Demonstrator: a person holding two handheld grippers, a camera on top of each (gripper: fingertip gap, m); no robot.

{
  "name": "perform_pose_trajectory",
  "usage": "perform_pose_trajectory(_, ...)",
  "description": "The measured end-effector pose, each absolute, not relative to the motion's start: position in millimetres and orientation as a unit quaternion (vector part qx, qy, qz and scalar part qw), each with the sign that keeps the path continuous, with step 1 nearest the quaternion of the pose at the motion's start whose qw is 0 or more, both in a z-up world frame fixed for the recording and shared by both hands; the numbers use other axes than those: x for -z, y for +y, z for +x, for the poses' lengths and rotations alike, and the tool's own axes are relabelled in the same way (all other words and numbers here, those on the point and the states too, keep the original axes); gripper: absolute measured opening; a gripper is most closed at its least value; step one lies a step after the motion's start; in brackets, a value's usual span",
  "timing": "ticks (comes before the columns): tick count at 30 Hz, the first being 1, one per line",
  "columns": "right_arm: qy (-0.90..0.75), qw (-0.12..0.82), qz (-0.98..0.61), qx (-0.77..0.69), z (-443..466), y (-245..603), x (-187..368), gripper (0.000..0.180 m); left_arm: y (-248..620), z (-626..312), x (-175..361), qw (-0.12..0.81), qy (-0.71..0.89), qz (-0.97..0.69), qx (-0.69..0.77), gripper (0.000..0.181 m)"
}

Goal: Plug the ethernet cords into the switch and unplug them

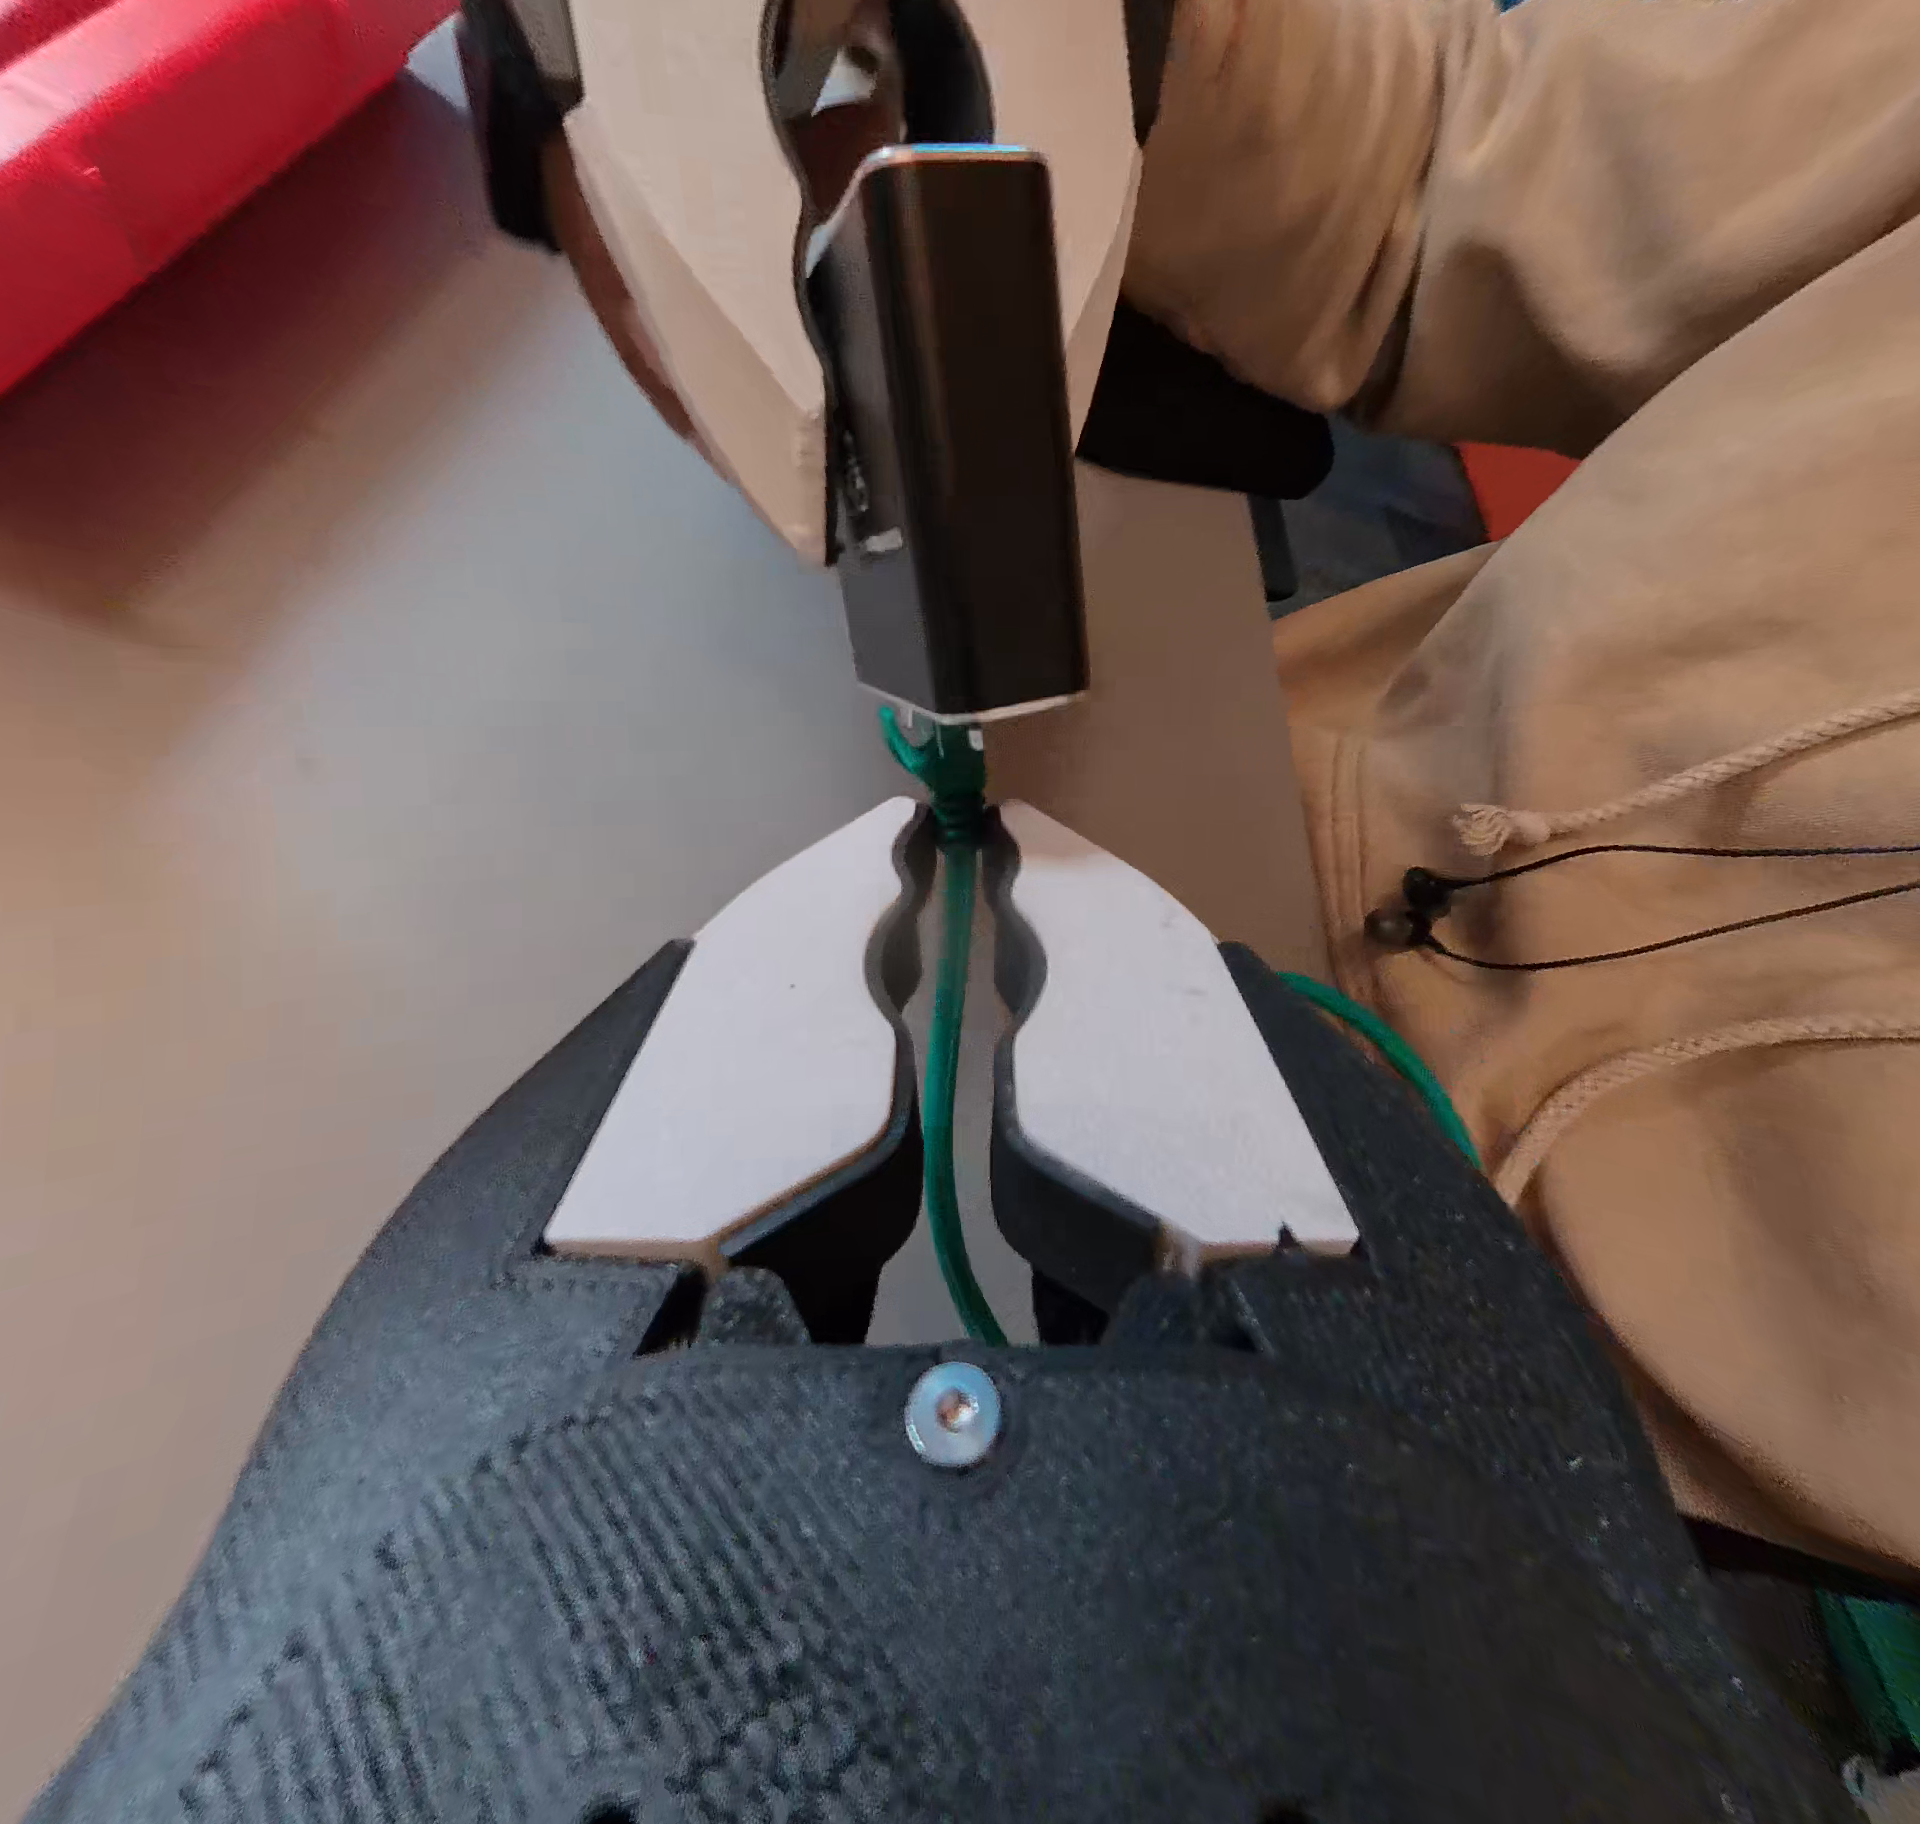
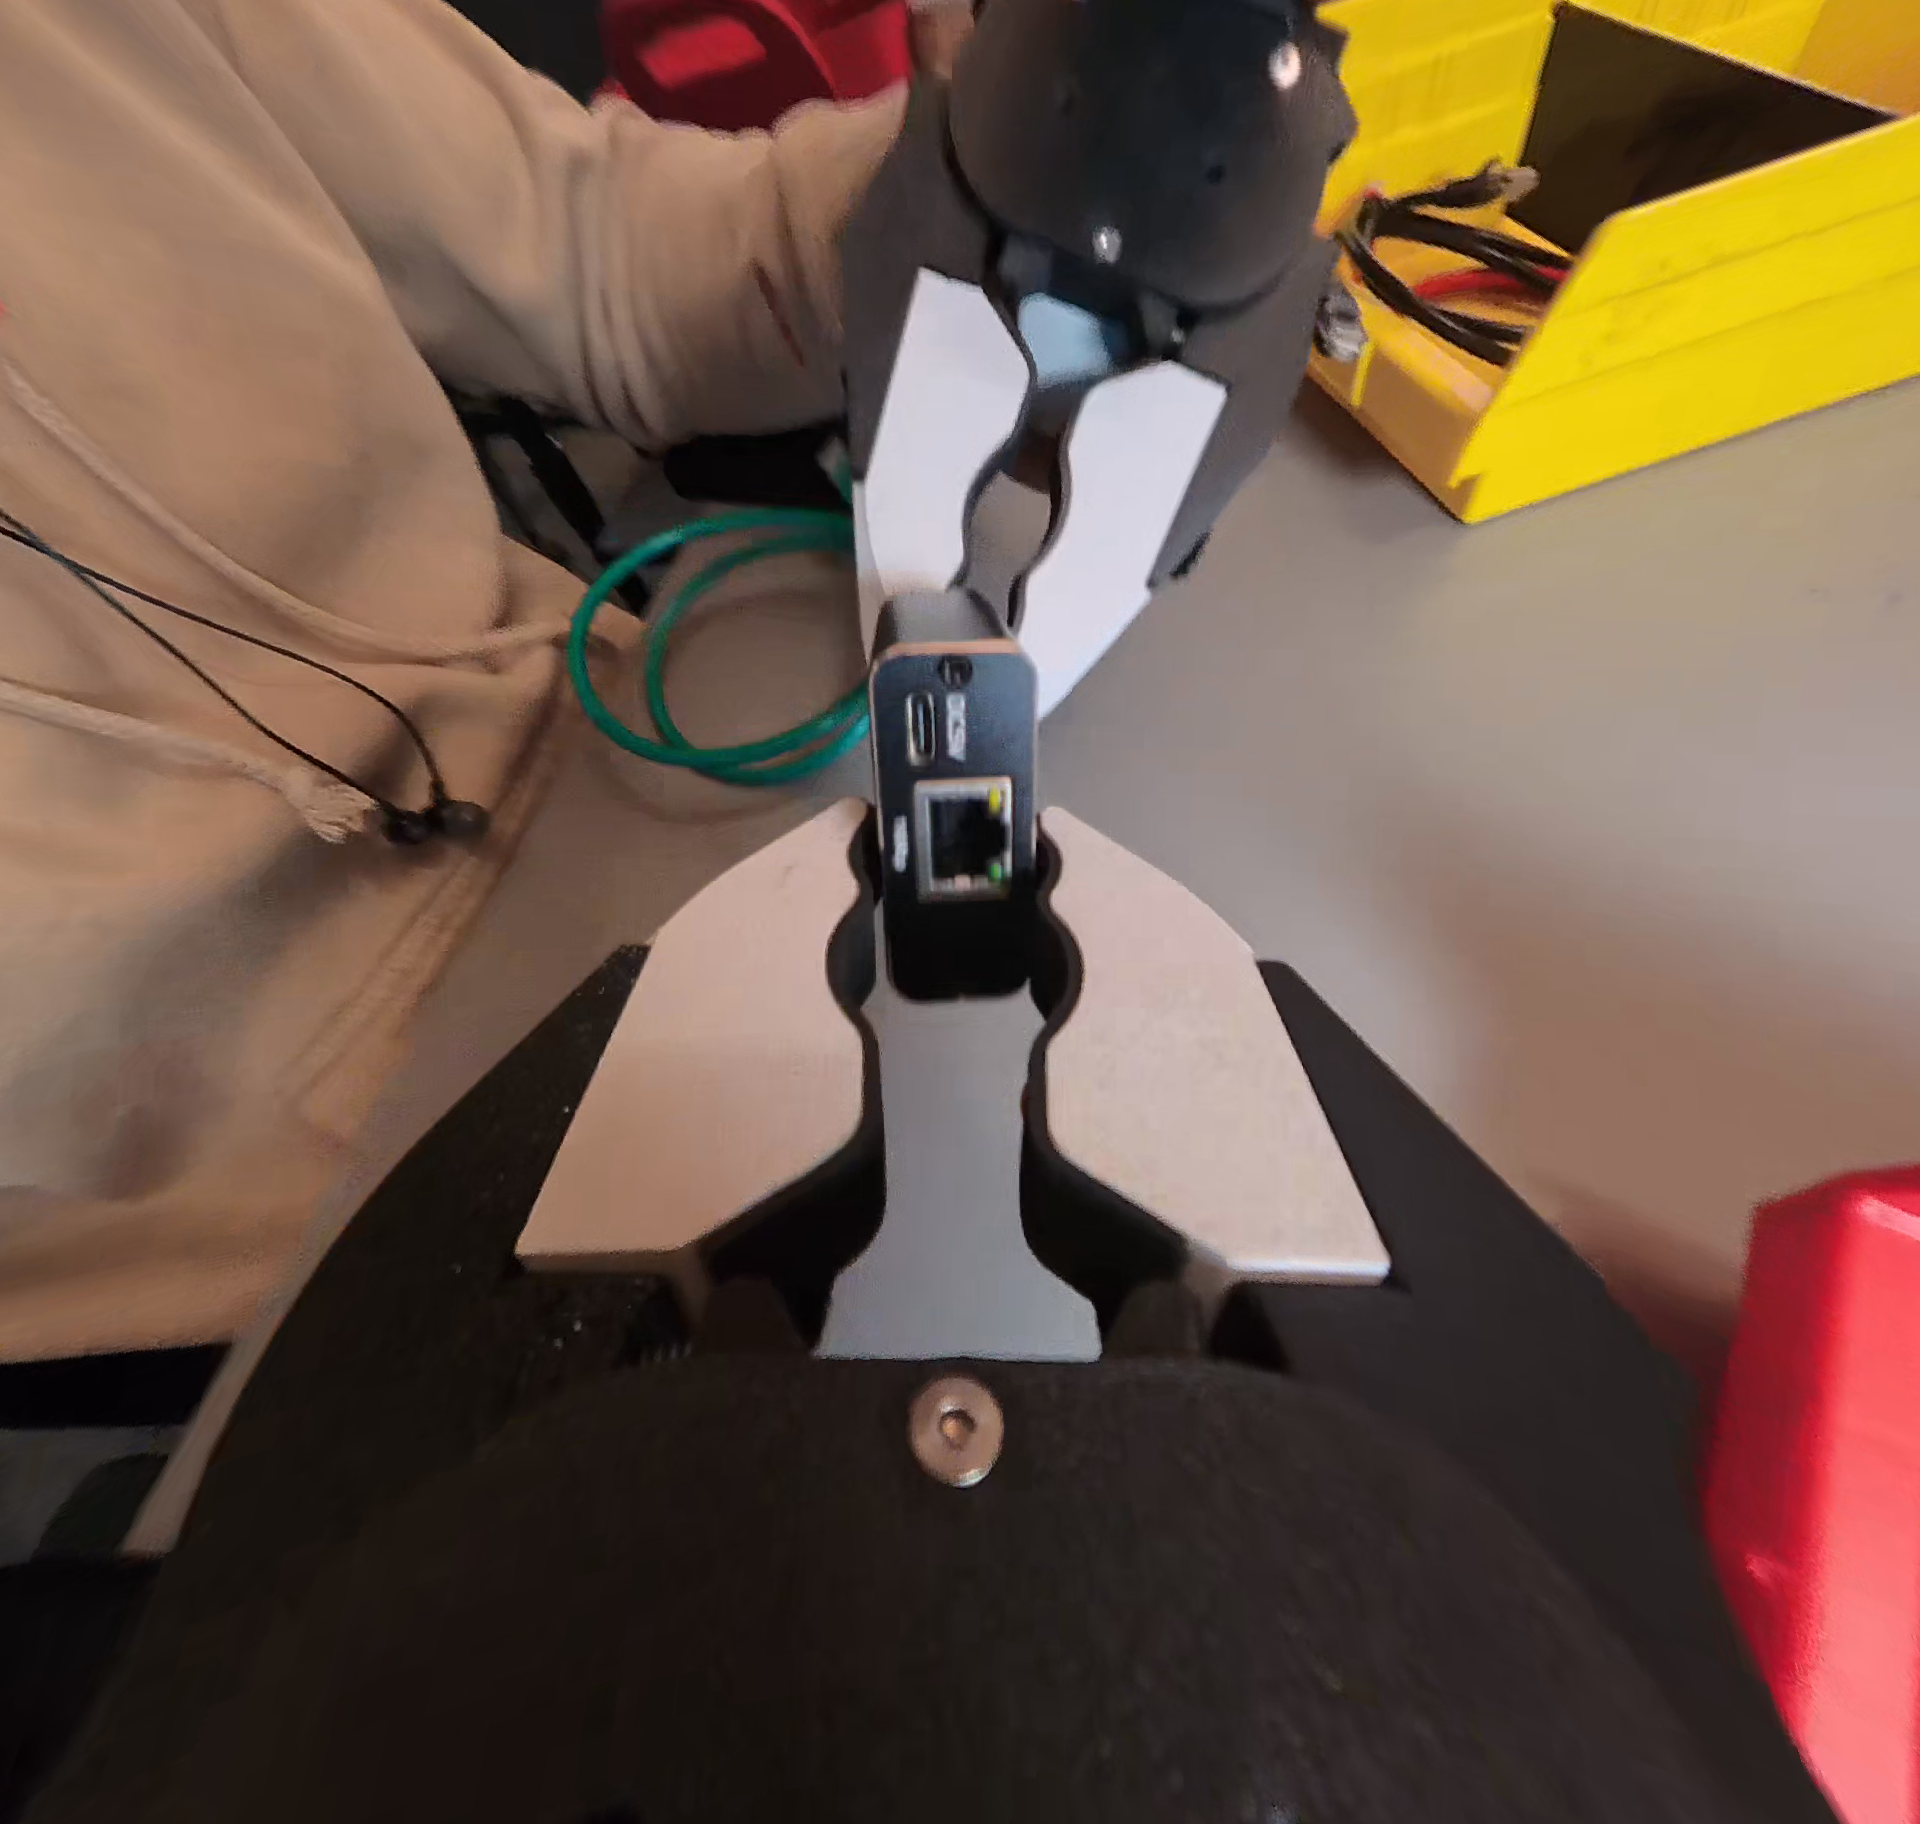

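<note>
My left gripper [image 1: 958,813] is shut on a green ethernet cord [image 1: 948,1047] just behind its plug [image 1: 920,746]. The plug sits at the near end of a small black switch [image 1: 956,424], and how deep it sits is hidden. My right gripper [image 2: 954,829] is shut on the switch [image 2: 956,735] and holds it above the table. The end facing the right wrist camera shows an empty ethernet port [image 2: 961,839]. The left gripper [image 2: 982,600] meets the switch's far end. The cord's slack loops [image 2: 717,652] lie on the table. The right gripper's fingers [image 1: 707,268] flank the switch.
A person's tan hooded top [image 1: 1558,631] fills the right of the left wrist view and also shows in the right wrist view [image 2: 260,424]. A yellow bin [image 2: 1714,351] with black and red cables stands at the back right. Red bins [image 1: 156,112] [image 2: 1829,1462] sit on the grey table [image 2: 1455,735]. Some 5 centimetres of space lies between my two pairs of fingers.
</note>
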State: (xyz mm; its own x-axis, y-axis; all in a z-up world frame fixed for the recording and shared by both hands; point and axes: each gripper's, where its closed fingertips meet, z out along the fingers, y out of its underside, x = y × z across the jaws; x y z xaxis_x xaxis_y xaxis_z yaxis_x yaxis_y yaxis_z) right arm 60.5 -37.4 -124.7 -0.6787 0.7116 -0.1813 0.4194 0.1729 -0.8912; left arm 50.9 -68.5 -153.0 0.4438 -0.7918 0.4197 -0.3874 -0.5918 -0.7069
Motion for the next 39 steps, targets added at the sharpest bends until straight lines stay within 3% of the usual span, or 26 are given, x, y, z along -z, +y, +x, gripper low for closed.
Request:
perform_pose_trajectory(7, -0.779, 0.153, -0.373, -0.480, 53, -46, 138, 0.040, -76, 48, 162, 0.236, 0.373, -0.819, 0.366, 0.009)
perform_pose_trajectory(14, -0.772, 0.155, -0.360, -0.499, 51, -49, 136, 0.024, -75, 47, 173, 0.226, 0.373, -0.825, 0.359, 0.009)
perform_pose_trajectory(21, -0.759, 0.191, -0.357, -0.510, 56, -35, 120, 0.024, -52, 24, 123, 0.367, 0.339, -0.796, 0.343, 0.022)
perform_pose_trajectory(25, -0.727, 0.221, -0.353, -0.545, 63, -20, 95, 0.024, -43, -49, 80, 0.457, 0.294, -0.814, 0.207, 0.029)
perform_pose_trajectory(28, -0.703, 0.232, -0.341, -0.580, 72, -13, 76, 0.024, -57, -113, 69, 0.453, 0.263, -0.844, 0.118, 0.032)
perform_pose_trajectory(36, -0.661, 0.249, -0.324, -0.630, 89, 1, 47, 0.024, -111, -196, 142, 0.337, 0.284, -0.896, -0.058, 0.032)
perform_pose_trajectory(39, -0.658, 0.254, -0.327, -0.629, 90, 3, 46, 0.024, -119, -205, 164, 0.332, 0.291, -0.889, -0.123, 0.030)
